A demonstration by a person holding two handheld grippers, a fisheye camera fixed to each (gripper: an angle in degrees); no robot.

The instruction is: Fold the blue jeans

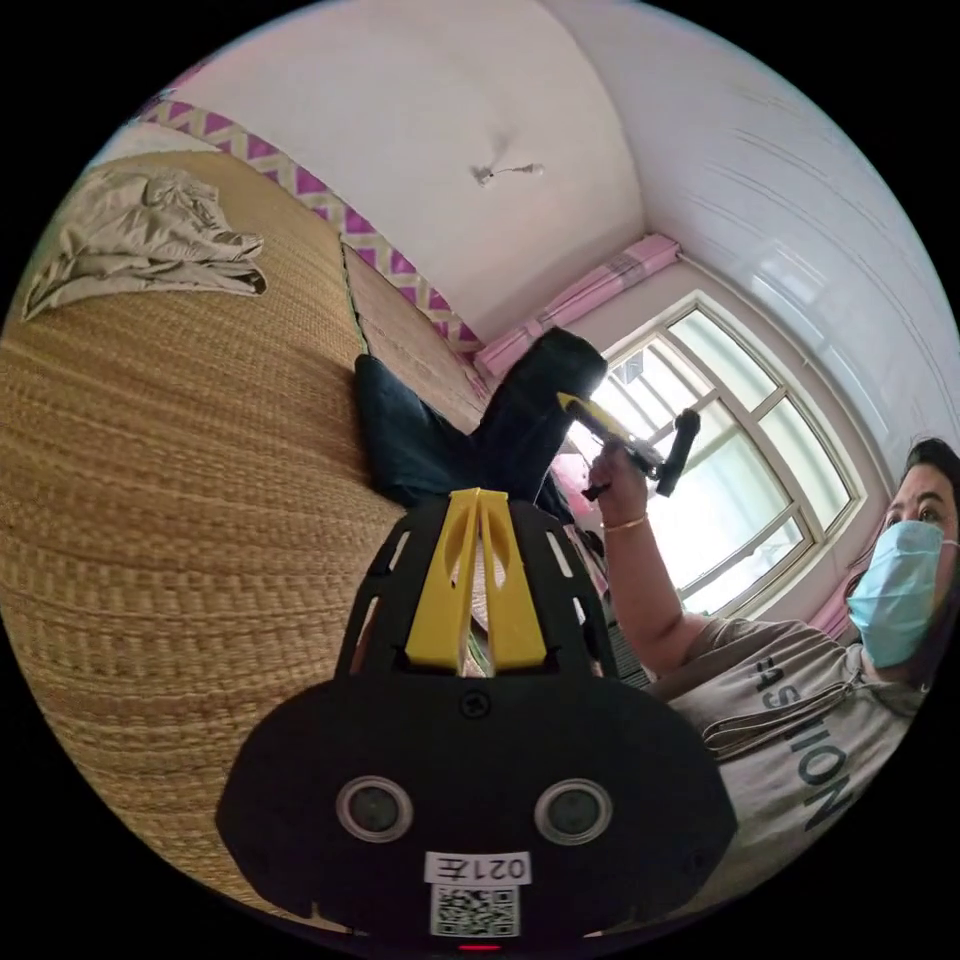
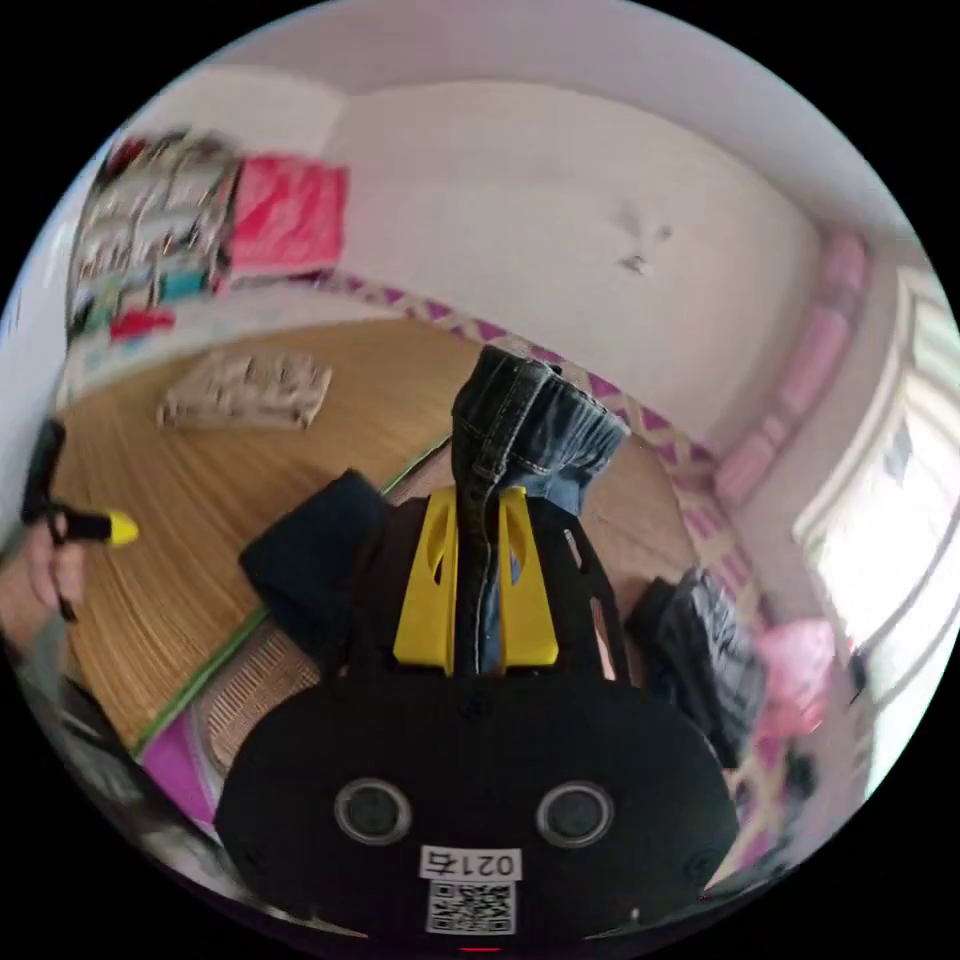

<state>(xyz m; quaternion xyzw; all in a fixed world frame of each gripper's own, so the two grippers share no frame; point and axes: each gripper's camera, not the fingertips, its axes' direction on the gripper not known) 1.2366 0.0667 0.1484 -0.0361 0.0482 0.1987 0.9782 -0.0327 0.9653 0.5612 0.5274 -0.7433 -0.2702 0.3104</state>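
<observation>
Woven straw mat (image 1: 170,450) spread wide across the bed, tan and ribbed, edged by a purple zigzag border (image 1: 300,180). Dark blue jeans (image 1: 420,450) partly lying on the mat, partly lifted off it, one end raised toward the bright window (image 1: 740,450). Crumpled beige garment (image 1: 140,240) well apart from the jeans, near the mat's far edge. Seen in the left gripper view: a person in a grey top with one hand (image 1: 620,480) raised, holding the right hand-held gripper (image 1: 580,405), its yellow tip against the lifted denim. Left hand-held gripper (image 1: 478,495) near the jeans' lower edge, yellow jaws drawn together at the tips, nothing visibly caught between them.

Seen in the right gripper view: right hand-held gripper (image 2: 476,495) pinching a thick seamed edge of the jeans (image 2: 520,420) between both yellow jaws, denim bunched above them. Left hand-held gripper (image 2: 120,528) at the frame's edge, over the mat (image 2: 180,560). Dark bundled cloth (image 2: 700,640) and a pink bag (image 2: 800,670) beside the mat, both blurred.
</observation>
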